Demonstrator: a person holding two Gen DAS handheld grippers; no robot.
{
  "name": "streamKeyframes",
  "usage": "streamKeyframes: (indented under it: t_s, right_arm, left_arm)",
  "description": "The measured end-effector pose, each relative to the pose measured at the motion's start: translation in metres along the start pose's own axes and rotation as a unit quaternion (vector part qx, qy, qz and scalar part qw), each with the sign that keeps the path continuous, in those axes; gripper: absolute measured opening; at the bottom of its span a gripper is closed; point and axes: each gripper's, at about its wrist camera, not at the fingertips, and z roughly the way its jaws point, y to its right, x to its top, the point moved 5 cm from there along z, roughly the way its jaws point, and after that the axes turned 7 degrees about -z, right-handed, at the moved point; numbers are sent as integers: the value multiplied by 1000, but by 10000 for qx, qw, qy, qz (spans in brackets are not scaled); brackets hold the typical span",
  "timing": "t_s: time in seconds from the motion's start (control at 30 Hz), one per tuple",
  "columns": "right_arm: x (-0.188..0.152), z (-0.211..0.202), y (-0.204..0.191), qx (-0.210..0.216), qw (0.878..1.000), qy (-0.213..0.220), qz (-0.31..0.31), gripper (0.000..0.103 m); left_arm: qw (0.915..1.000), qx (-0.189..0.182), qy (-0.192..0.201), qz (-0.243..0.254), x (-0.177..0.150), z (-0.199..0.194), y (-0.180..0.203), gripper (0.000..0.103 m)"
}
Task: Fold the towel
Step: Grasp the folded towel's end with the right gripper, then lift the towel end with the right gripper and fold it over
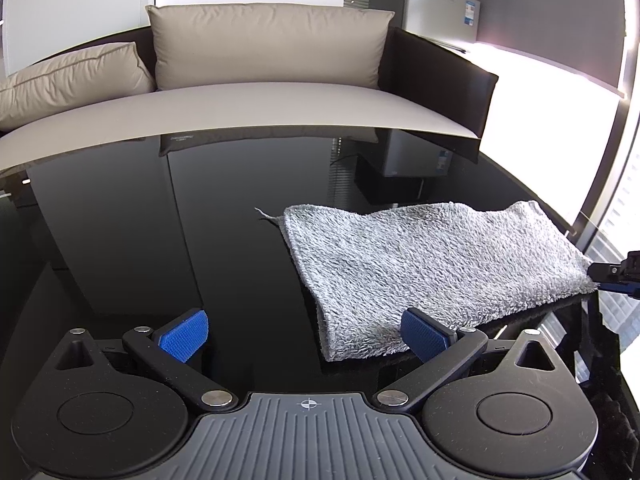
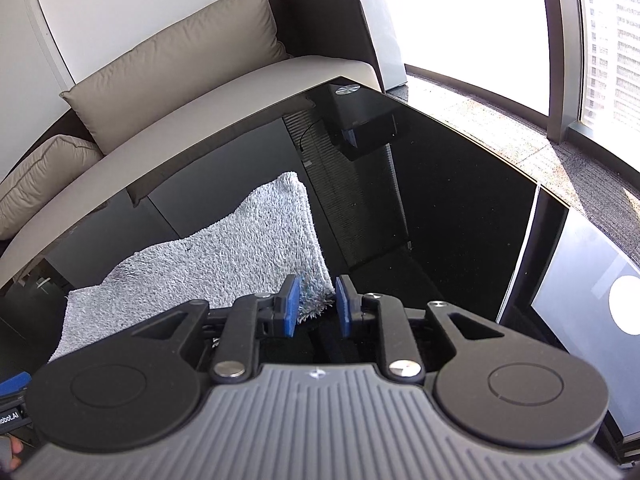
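Observation:
A grey fluffy towel (image 1: 432,268) lies folded on the black glass table (image 1: 200,220). My left gripper (image 1: 304,334) is open and empty, low over the table at the towel's near left corner; its right pad (image 1: 420,336) overlaps the towel's edge. In the right wrist view the towel (image 2: 208,264) stretches away to the left. My right gripper (image 2: 318,306) has its jaws narrowly apart around the towel's near right corner, and the pads do not press it. The right gripper's tip also shows in the left wrist view (image 1: 612,274) at the towel's right end.
A beige sofa with cushions (image 1: 264,48) runs along the table's far side. A small fridge (image 1: 444,4) stands behind its right end. The table's edge (image 2: 520,168) drops to carpet and bright windows on the right.

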Motion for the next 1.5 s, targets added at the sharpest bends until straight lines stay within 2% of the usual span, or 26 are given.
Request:
streamKeyframes:
  t_s: [0.17,0.5,0.83,0.9,1.0,1.1,1.17,1.23,1.27,1.4,1.5]
  right_arm:
    - [5,-3,2,79,9996,108,238,6]
    - [16,-14,0,317,9966,531,536,6]
    - [22,-12,-11,395,9937,638,835,6]
    - [26,-11,-21,569,9923,722,832,6]
    - [32,-9,-44,916,9901,841,649,6]
    - [38,-9,-83,1546,9832,938,238,6]
    - [35,-9,-126,2275,9699,730,-478,6]
    - [23,-9,-168,2738,9514,386,-1355,6]
    - [16,-8,-182,2797,9456,235,-1645,6]
    - [-11,3,-203,3004,9329,-317,-1962,6]
    - [-21,2,-210,3048,9272,-421,-2137,6]
  left_arm:
    - [10000,-5,-15,-2,-1,0,0,102]
    - [10000,-9,-7,-40,0,-2,-2,102]
    - [9999,34,-51,-124,1,-4,-7,102]
    - [9998,28,-41,-188,2,-5,-10,102]
    - [9997,50,-60,-242,4,-7,-16,102]
    - [9994,128,-73,-305,4,-8,-23,102]
    - [9991,203,-62,-361,4,-11,-30,102]
    - [9985,266,-105,-476,4,-14,-40,102]
    - [9979,299,-144,-548,4,-15,-45,102]
    - [9956,447,-231,-794,5,-18,-64,102]
    - [9946,415,-202,-926,8,-20,-69,102]
